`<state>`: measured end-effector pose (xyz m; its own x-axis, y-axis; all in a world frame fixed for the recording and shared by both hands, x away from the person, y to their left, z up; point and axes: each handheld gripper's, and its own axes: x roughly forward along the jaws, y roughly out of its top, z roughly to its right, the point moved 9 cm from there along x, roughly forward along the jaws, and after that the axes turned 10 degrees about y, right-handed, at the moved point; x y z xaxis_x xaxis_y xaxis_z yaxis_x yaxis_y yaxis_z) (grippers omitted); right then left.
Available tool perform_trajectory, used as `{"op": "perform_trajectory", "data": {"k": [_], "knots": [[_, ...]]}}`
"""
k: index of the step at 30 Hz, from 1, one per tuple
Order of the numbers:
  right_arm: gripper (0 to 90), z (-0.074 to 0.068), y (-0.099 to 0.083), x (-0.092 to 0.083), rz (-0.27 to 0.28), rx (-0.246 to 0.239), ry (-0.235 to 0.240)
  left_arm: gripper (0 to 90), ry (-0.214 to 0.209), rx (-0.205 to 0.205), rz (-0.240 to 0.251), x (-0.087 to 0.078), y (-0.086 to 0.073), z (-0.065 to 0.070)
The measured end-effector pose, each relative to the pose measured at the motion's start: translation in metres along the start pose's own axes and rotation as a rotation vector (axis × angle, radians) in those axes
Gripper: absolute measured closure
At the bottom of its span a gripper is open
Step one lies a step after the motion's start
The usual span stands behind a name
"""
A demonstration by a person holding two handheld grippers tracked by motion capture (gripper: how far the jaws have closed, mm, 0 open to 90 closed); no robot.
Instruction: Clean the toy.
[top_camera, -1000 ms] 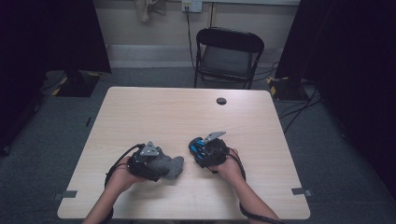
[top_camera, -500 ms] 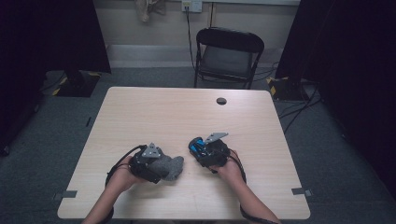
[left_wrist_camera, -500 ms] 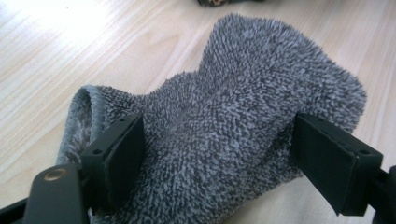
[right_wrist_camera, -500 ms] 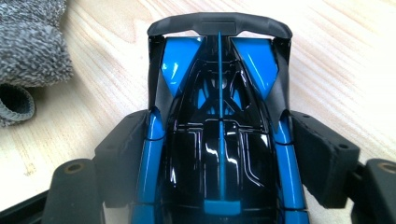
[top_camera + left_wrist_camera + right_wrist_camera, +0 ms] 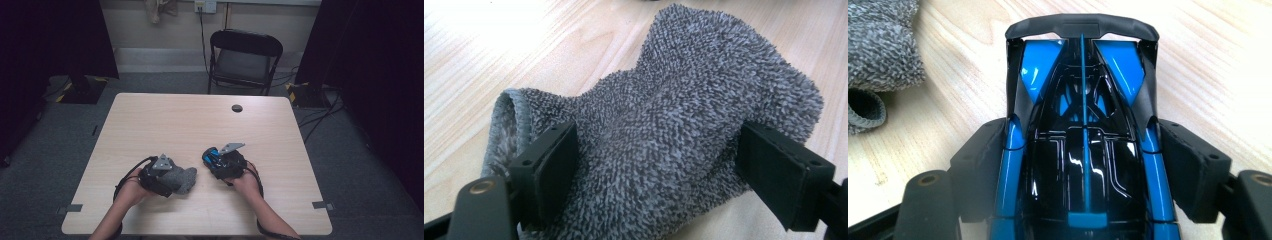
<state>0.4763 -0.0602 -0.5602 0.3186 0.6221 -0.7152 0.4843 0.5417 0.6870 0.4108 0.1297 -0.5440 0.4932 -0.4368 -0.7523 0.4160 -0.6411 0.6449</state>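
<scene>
Straddling the grey terry cloth (image 5: 704, 90) with the left gripper (image 5: 659, 150), jaws spread close to their widest and one pad lying against the pile on each flank; pressing or merely brushing, impossible to tell; keeping the cloth bunched into a hump, resting on the table (image 5: 200, 120) near the front edge, left of centre.

Pinching the toy car (image 5: 1083, 75) with the right gripper (image 5: 1083, 155), pads bearing on the blue flanks at about mid-length; holding the car low over the table, right of centre, just across a narrow strip of bare wood from the cloth.

Running the car's long axis straight along the jaws, rear wing (image 5: 1083, 22) pointing away from the hand, so presenting roof and tail outward; seen from above, angling that tail up and leftward, toward the cloth's side.

Lying to the car's left and a little nearer the person, the cloth, close but apart, not touching; sitting nearer the left hand than the right; judging from this, probably needing a short sideways closing of the two hands for cloth and car to meet.

Counting: one cloth, one car, two grippers, one round black cap (image 5: 237, 108) toward the table's far edge, one folding chair (image 5: 244, 60) beyond.
</scene>
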Motion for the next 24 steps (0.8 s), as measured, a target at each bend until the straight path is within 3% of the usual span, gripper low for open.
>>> {"op": "perform_trajectory", "data": {"k": [6,9,13,17,20,24], "knots": [[26.1,0.000,0.000,0.000,-0.006,0.017,-0.011,19.0,-0.006,0.009,-0.007,0.002,-0.002,0.001],[26.1,-0.001,0.000,-0.001,-0.003,0.024,-0.017,23.3,-0.006,-0.011,-0.028,0.004,-0.003,0.002],[26.2,-0.001,0.000,-0.001,-0.005,0.030,-0.022,36.1,-0.001,-0.036,-0.049,0.003,-0.002,0.003],[26.3,0.000,0.000,-0.001,0.002,0.041,-0.024,58.5,0.008,-0.106,-0.072,0.000,0.000,0.002],[26.3,0.000,-0.001,-0.003,0.004,0.047,-0.013,65.8,0.005,-0.176,-0.069,0.000,0.001,-0.002],[26.3,-0.001,-0.002,-0.005,0.005,0.042,-0.007,68.6,0.008,-0.237,-0.044,-0.003,0.005,-0.008]]}}
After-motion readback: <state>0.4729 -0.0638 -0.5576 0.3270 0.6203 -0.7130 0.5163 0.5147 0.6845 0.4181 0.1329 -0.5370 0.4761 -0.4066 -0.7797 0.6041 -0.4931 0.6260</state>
